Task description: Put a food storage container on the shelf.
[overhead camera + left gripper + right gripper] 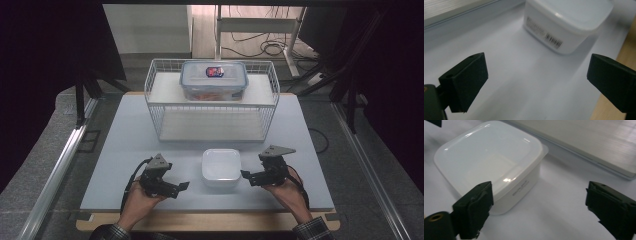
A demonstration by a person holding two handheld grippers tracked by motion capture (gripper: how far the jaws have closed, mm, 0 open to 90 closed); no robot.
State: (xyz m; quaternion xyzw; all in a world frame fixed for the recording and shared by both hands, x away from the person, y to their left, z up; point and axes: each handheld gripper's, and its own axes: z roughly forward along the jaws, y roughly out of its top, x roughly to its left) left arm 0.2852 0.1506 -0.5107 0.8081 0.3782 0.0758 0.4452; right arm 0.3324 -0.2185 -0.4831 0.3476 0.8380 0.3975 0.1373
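Your white box (221, 167), lid on, sits at lower centre of the high view on the pale mat (125, 145), between your two grippers and touching neither. Your left gripper (181, 186) lies just left of it with its jaws spread apart and nothing between them; the box stands beyond them, at top right in the left gripper view. Your right gripper (246, 174), just right of the box, is likewise spread and empty. Above the box stands a wire basket (212, 107), with a clear tub (214, 80) on top of it at upper centre.
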